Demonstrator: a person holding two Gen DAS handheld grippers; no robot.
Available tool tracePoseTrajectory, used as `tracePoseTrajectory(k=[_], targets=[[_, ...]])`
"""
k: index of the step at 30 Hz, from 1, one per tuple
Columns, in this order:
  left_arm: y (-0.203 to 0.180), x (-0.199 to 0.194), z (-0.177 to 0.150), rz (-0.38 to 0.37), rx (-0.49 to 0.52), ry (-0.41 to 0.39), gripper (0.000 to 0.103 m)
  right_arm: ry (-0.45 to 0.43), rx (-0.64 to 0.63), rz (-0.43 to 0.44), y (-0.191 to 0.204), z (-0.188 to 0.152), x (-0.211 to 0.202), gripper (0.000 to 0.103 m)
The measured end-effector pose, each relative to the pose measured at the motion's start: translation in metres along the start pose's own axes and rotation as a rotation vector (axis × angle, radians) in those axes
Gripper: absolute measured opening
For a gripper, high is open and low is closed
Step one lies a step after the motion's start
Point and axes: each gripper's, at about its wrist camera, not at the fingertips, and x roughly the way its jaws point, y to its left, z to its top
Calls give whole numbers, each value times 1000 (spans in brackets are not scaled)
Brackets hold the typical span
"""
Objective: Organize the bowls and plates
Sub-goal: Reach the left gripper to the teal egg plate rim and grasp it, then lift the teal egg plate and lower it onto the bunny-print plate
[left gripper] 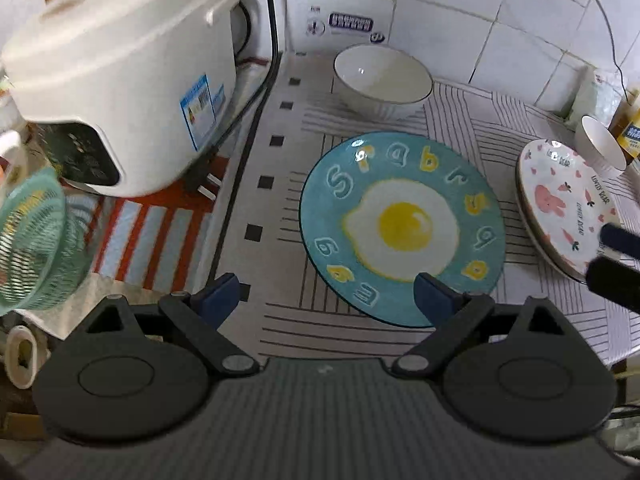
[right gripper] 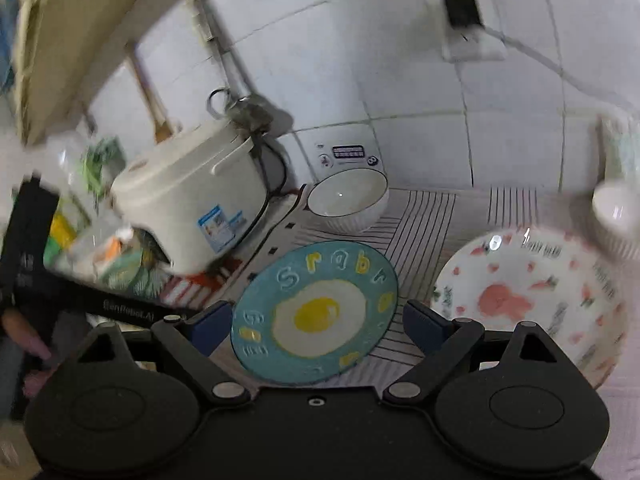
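Left wrist view is showing both tools, left tool (left gripper: 326,294) and right tool (right gripper: 318,320), hovering wide open and empty, lining up on the egg plate (left gripper: 400,228) for stacking.

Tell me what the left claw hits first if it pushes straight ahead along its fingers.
Most likely the blue egg plate: the open left claw points over the striped mat, with its right finger already at that plate's near rim. The white bowl sits farther behind. Height is unclear.
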Motion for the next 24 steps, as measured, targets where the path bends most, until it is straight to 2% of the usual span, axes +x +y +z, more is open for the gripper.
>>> tracePoseTrajectory(k=[5,8,10,14,17,19,20,21,22,23,24], targets=[[14,30,1,-47,-20,21,92,91,108,-23,-11,-12,38,90],[18,44,6,-71,-32,36,90,153,166,-39,-21,-18,57,82],[19,53,9,-75,-40,61,86,165,197,-14,-25,-22,65,74],[20,68,13,-98,-66,103,67,205,246,-11,-27,-27,82,59],[22,77,15,-104,-78,141,55,189,293,-13,-31,-27,83,54],[27,78,17,-119,-92,131,49,183,309,-30,-31,-26,85,52],[30,79,18,-124,-99,129,44,175,307,-49,-31,-26,86,45],[31,81,20,-131,-104,138,35,169,302,-81,-32,-26,89,29],[32,85,23,-141,-104,152,32,169,303,-114,-35,-26,91,21],[34,89,25,-147,-102,167,27,165,316,-123,-39,-26,93,15],[35,93,26,-163,-105,173,26,155,346,-109,-43,-28,94,14]])
